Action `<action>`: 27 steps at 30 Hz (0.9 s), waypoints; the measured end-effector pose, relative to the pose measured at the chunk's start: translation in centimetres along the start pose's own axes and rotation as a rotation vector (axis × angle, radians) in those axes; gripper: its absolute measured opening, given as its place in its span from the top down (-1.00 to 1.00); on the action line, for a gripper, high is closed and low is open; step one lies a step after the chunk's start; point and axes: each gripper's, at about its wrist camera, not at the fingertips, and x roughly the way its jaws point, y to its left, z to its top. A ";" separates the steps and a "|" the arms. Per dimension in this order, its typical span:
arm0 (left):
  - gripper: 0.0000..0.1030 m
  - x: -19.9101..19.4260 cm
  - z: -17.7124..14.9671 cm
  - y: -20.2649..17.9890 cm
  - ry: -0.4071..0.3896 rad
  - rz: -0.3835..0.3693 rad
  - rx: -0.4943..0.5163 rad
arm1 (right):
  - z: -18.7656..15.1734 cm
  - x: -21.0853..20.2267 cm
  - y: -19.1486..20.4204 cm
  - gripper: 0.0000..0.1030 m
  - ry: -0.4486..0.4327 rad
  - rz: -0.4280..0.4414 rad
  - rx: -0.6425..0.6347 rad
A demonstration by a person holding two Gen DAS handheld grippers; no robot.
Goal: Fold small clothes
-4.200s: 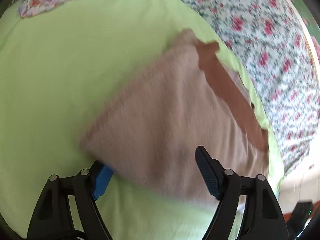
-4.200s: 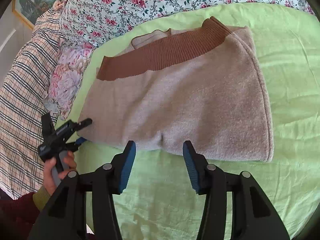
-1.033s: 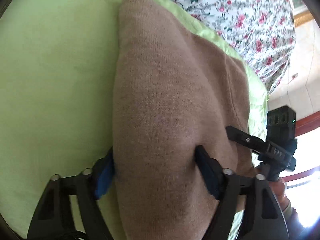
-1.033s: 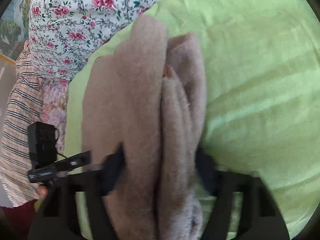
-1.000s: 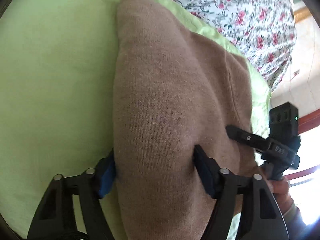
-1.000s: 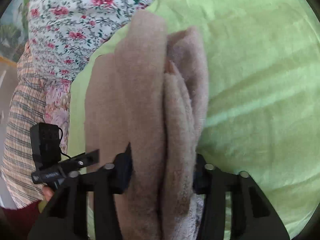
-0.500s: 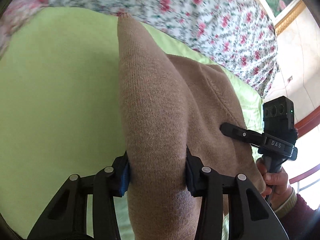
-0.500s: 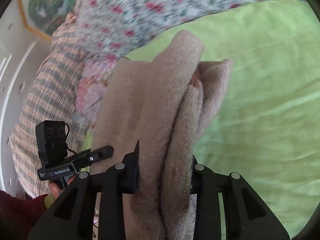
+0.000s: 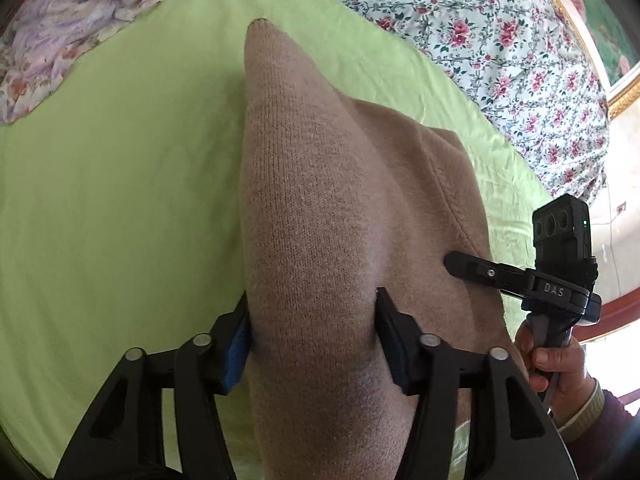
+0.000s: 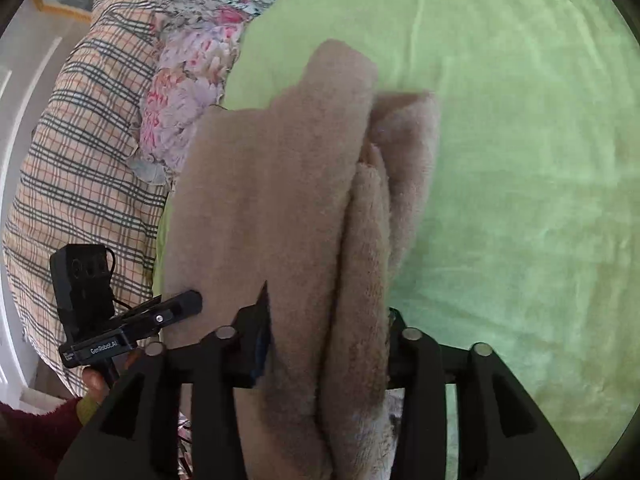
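A folded beige knit sweater (image 9: 320, 208) hangs as a thick bundle between both grippers, over the green sheet (image 9: 120, 200). My left gripper (image 9: 312, 332) has the bundle between its blue pads. The pads still touch the knit on both sides while the jaws are opening. My right gripper (image 10: 326, 332) holds the other end of the sweater (image 10: 280, 200), where several folded layers show. Its jaws are opening too, with the pads still against the fabric. Each view also shows the other gripper at the sweater's side: the right gripper (image 9: 456, 260) and the left gripper (image 10: 192, 302).
The green sheet (image 10: 520, 160) spreads wide to the right in the right wrist view. A rose-print quilt (image 9: 500, 40) lies behind it, and pale floral fabric (image 9: 60, 20) at the far left. A plaid pillow (image 10: 80, 140) borders the sheet. A person's hand (image 9: 560, 364) grips the right handle.
Both grippers have carried the sweater sideways over the sheet; the pale floral fabric and plaid pillow have come into view. Both pairs of jaws squeezed the bundle, then widened.
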 end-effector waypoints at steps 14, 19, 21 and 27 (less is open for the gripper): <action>-0.30 -1.3 3.9 1.0 -0.091 0.101 -0.025 | 5.9 -2.1 3.7 0.85 -0.123 -0.160 -0.131; -0.16 -1.2 4.5 -0.4 -0.105 0.173 0.038 | 7.1 -5.2 6.1 0.88 -0.240 -0.182 -0.206; -0.11 0.0 4.5 -0.6 -0.070 0.199 0.048 | 7.4 -3.5 4.2 0.88 -0.169 -0.212 -0.153; -0.12 0.5 3.9 -0.8 -0.056 0.234 0.058 | 5.9 -2.3 0.5 0.66 -0.126 -0.211 -0.027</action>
